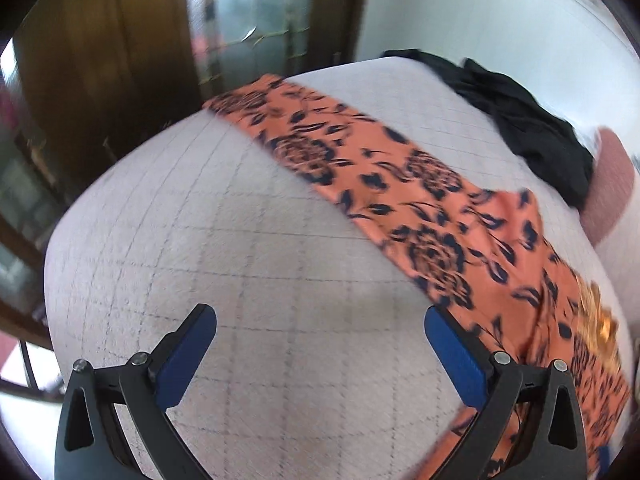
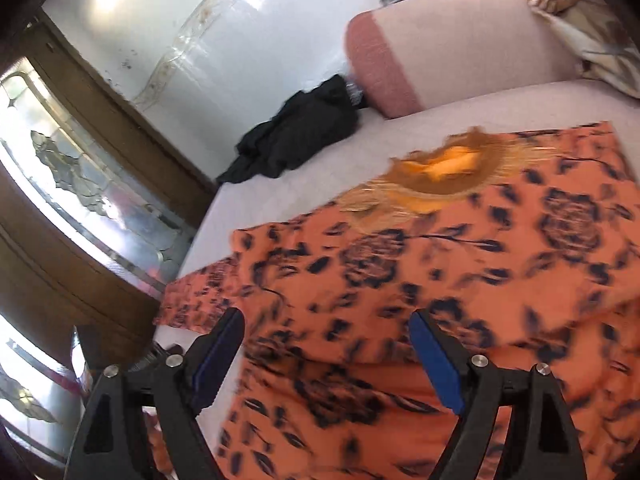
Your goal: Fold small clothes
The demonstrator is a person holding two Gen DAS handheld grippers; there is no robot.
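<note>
An orange garment with a dark flower print [image 2: 460, 280] lies spread on a pale checked bed [image 1: 248, 240]. It has a golden embroidered neckline [image 2: 444, 168], and one sleeve [image 1: 320, 148] stretches flat across the bed. My left gripper [image 1: 320, 320] is open above bare bed cover, its right finger at the garment's edge. My right gripper [image 2: 326, 324] hangs open over the garment's body with nothing pressed between its blue pads [image 2: 434, 360].
A crumpled black garment [image 2: 296, 136] lies at the far side of the bed by the white wall. A pink bolster [image 2: 440, 60] and a patterned pillow [image 2: 580, 20] sit at the head. Wooden-framed glass doors [image 2: 80, 184] stand past the bed's edge.
</note>
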